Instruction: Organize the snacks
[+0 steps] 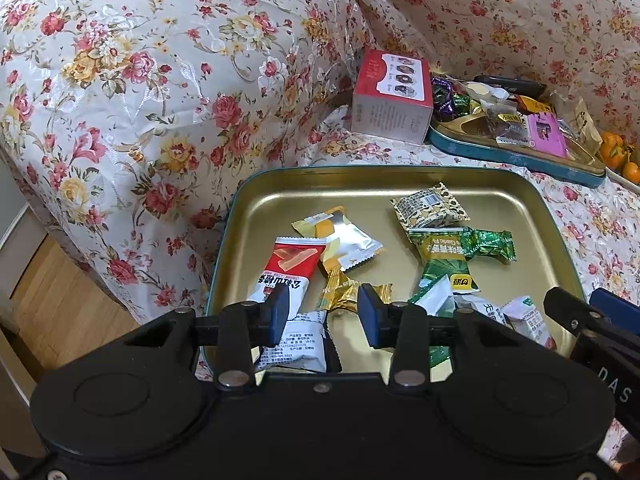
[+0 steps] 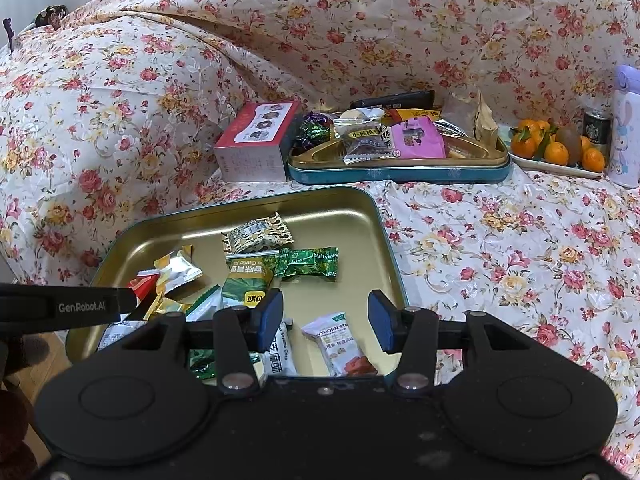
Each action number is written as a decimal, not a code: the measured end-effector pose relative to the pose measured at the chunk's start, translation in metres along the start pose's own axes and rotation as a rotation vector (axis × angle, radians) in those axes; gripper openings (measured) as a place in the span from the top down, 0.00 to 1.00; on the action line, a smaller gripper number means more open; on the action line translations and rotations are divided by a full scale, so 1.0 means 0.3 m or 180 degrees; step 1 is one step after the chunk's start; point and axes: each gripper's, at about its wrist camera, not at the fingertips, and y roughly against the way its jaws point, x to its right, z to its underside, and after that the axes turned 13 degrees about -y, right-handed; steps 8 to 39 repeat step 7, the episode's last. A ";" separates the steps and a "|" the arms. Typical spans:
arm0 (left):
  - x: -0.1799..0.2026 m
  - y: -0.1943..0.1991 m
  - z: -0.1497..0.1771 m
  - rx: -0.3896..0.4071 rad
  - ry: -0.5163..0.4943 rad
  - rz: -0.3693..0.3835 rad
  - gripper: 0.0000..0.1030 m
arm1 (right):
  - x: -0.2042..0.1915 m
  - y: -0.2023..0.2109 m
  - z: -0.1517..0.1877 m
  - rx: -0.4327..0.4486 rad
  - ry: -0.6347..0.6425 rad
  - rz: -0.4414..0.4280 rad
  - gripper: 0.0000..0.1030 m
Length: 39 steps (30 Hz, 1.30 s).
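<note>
Left wrist view: the left gripper (image 1: 323, 314) hangs over the near edge of the gold tin tray (image 1: 248, 216) with its blue pads apart and nothing between them. Just ahead of the gap lies a gold twist-wrapped candy (image 1: 340, 290), its long axis running roughly across the line of the fingers. The red-and-white wafer packet (image 1: 286, 266) lies left of it, partly behind the left pad, and a white packet with printed text (image 1: 298, 344) sits below, nearer the wrist. Further off in the tray are a green Meltykiss candy (image 1: 490, 242) and a gold patterned packet (image 1: 430, 206). The right gripper's finger (image 1: 576, 314) shows at the right edge.

Right wrist view: the right gripper (image 2: 325, 318) is likewise spread and empty, over the tray's near right corner. The hawthorn strip packet (image 2: 340, 342) lies almost directly under the gap, long axis pointing away along the fingers — so this arm is clearly the nearer one for it. A white sesame crisp packet (image 2: 280, 354) lies just beside it, behind the left pad. Beyond, on the floral cloth (image 2: 500, 260), stand a teal divided tin (image 2: 400, 174) heaped with snacks and a red box (image 2: 256, 144) touching its left end; that tin is probably the destination, well apart from both grippers.
</note>
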 end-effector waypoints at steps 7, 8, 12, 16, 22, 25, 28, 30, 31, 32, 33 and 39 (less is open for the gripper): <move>-0.002 -0.001 0.001 0.0017 0.0011 -0.0034 0.53 | 0.001 -0.003 0.002 -0.0010 -0.0005 -0.0005 0.52; -0.002 -0.001 0.001 0.0017 0.0011 -0.0034 0.53 | 0.001 -0.003 0.002 -0.0010 -0.0005 -0.0005 0.52; -0.002 -0.001 0.001 0.0017 0.0011 -0.0034 0.53 | 0.001 -0.003 0.002 -0.0010 -0.0005 -0.0005 0.52; -0.002 -0.001 0.001 0.0017 0.0011 -0.0034 0.53 | 0.001 -0.003 0.002 -0.0010 -0.0005 -0.0005 0.52; -0.002 -0.001 0.001 0.0017 0.0011 -0.0034 0.53 | 0.001 -0.003 0.002 -0.0010 -0.0005 -0.0005 0.52; -0.002 -0.001 0.001 0.0017 0.0011 -0.0034 0.53 | 0.001 -0.003 0.002 -0.0010 -0.0005 -0.0005 0.52; -0.002 -0.001 0.001 0.0017 0.0011 -0.0034 0.53 | 0.001 -0.003 0.002 -0.0010 -0.0005 -0.0005 0.52; -0.002 -0.001 0.001 0.0017 0.0011 -0.0034 0.53 | 0.001 -0.003 0.002 -0.0010 -0.0005 -0.0005 0.52; -0.002 -0.001 0.001 0.0017 0.0011 -0.0034 0.53 | 0.001 -0.003 0.002 -0.0010 -0.0005 -0.0005 0.52; -0.002 -0.001 0.001 0.0017 0.0011 -0.0034 0.53 | 0.001 -0.003 0.002 -0.0010 -0.0005 -0.0005 0.52; -0.002 -0.001 0.001 0.0017 0.0011 -0.0034 0.53 | 0.001 -0.003 0.002 -0.0010 -0.0005 -0.0005 0.52; -0.002 -0.001 0.001 0.0017 0.0011 -0.0034 0.53 | 0.001 -0.003 0.002 -0.0010 -0.0005 -0.0005 0.52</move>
